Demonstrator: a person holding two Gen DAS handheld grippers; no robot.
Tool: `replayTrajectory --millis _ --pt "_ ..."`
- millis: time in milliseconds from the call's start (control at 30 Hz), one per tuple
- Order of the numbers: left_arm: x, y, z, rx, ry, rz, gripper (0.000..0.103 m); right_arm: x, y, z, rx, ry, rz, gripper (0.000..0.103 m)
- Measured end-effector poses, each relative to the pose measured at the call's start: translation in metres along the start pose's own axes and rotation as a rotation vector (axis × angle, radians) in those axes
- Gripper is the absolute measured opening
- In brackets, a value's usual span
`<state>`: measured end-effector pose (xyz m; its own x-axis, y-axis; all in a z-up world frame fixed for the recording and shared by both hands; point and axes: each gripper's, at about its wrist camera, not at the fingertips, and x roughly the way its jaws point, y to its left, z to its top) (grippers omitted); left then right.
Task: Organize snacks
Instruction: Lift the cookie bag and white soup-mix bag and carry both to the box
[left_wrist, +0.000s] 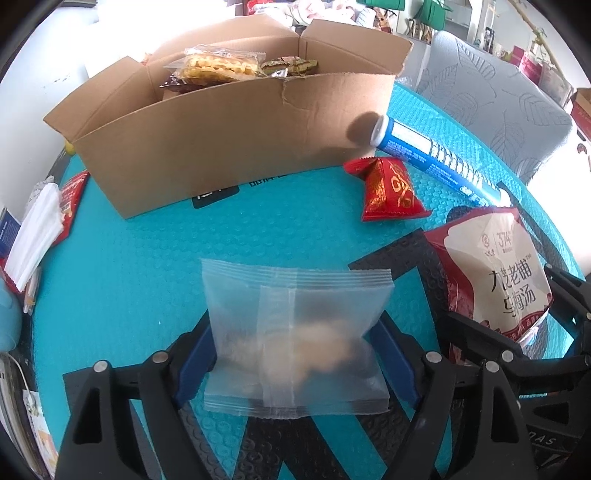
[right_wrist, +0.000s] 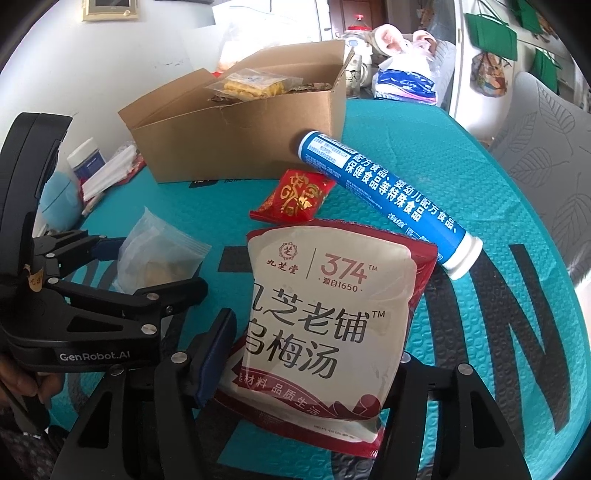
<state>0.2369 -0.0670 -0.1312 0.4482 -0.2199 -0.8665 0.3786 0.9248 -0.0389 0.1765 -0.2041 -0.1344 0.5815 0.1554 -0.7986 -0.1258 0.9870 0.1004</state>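
Between the blue pads of the left gripper (left_wrist: 295, 354) sat a frosted packet (left_wrist: 295, 332) with a pale snack inside; both pads appeared to touch its sides, so the gripper was grasping it above the teal table mat (left_wrist: 147, 277). Just to its right, the right gripper (right_wrist: 310, 354) was clenched on a white and red pouch (right_wrist: 317, 325) with large Chinese print. Beyond the pouch lay a small red sachet (right_wrist: 295, 197), and touching the pouch's far corner lay a blue tube (right_wrist: 384, 195) with a white cap. Farther away stood an open cardboard box (left_wrist: 229, 136), already holding waffle packets (left_wrist: 218, 68). Left of the box lay white napkins (left_wrist: 35, 236).
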Motion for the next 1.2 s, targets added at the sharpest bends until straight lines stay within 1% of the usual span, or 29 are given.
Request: replayTrajectory --millis 33,67,133,167,200,267,300,400,500,700,800,933,1200 --pt "-0.002 0.001 -0.002 -0.008 -0.014 -0.004 0.08 0.0 -0.001 0.0 0.005 -0.001 -0.001 0.057" --pt "-0.003 0.003 -0.003 -0.015 -0.026 -0.002 0.075 -0.001 -0.002 0.0 0.013 -0.003 -0.001 0.055" --pt "-0.005 0.007 -0.005 -0.024 -0.033 -0.008 0.073 -0.004 -0.007 -0.001 0.036 -0.013 0.015 0.043" --pt "-0.006 0.009 -0.006 -0.031 -0.033 -0.014 0.07 -0.006 -0.008 -0.001 0.047 -0.023 0.03 0.04" --pt "-0.008 0.011 -0.006 -0.041 -0.033 -0.028 0.069 -0.009 -0.009 -0.002 0.05 -0.038 0.037 0.039" --pt "-0.011 0.016 -0.006 -0.06 -0.022 -0.072 0.068 -0.013 -0.008 -0.003 0.05 -0.057 0.037 0.038" --pt "-0.012 0.017 -0.006 -0.064 -0.019 -0.081 0.068 -0.014 -0.007 -0.003 0.053 -0.06 0.039 0.038" --pt "-0.022 0.015 -0.008 -0.058 -0.029 -0.094 0.068 -0.019 -0.006 -0.002 0.062 -0.066 0.071 0.038" --pt "-0.034 0.01 -0.007 -0.04 -0.048 -0.101 0.068 -0.022 -0.002 0.0 0.055 -0.071 0.077 0.038" --pt "-0.063 0.012 0.005 -0.034 -0.115 -0.089 0.068 -0.032 0.008 0.011 0.02 -0.088 0.072 0.038" --pt "-0.072 0.012 0.01 -0.027 -0.144 -0.08 0.068 -0.041 0.012 0.018 -0.006 -0.111 0.076 0.038" --pt "-0.085 0.014 0.018 -0.029 -0.183 -0.091 0.068 -0.054 0.022 0.031 -0.051 -0.158 0.067 0.038" --pt "-0.116 0.023 0.038 -0.045 -0.297 -0.087 0.068 -0.075 0.038 0.062 -0.123 -0.234 0.095 0.038"
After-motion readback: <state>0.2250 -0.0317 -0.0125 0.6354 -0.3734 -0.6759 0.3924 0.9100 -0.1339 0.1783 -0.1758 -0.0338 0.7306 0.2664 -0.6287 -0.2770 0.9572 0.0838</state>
